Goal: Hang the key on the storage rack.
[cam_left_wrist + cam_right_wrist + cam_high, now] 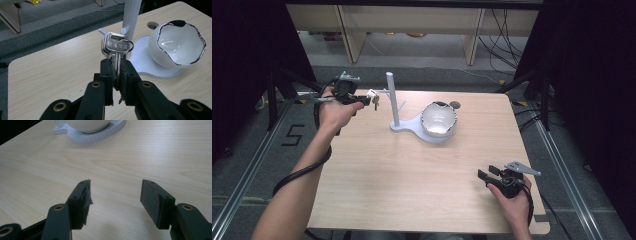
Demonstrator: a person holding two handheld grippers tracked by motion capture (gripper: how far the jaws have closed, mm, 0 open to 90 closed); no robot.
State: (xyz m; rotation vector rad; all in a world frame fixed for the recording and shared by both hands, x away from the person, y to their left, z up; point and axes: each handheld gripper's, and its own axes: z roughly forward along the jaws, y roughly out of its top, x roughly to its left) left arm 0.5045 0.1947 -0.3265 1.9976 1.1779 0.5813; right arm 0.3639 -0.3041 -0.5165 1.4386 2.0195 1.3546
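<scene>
Presently, on the table [412, 190]:

Item: left gripper [366, 100], held toward 10 o'clock of the tabletop, above the far left edge. Jaws pressed together on the blades of the keys [115, 47]; in the left gripper view the key heads stand upright above the jaw tips, joined by a ring [129, 45]. The keys hang in the air just beside the end of a peg on the stand.

Item: stand [391, 97], white, an upright post with short side pegs, near the middle of the far half. Its flat base [409, 127] runs toward 3 o'clock under the bowl.

Item: bowl [439, 119], white, wavy dark-edged rim, sitting on the round end of the base, at 3 o'clock from the post. Nothing visible inside.

Item: right gripper [486, 172], low at 5 o'clock of the tabletop, well apart from the stand. Jaws spread wide, nothing between them; in the right gripper view bare wood shows in the gap, the base at 12 o'clock beyond.

Item: hole [455, 105], a small round one in the tabletop just beyond the bowl.
</scene>
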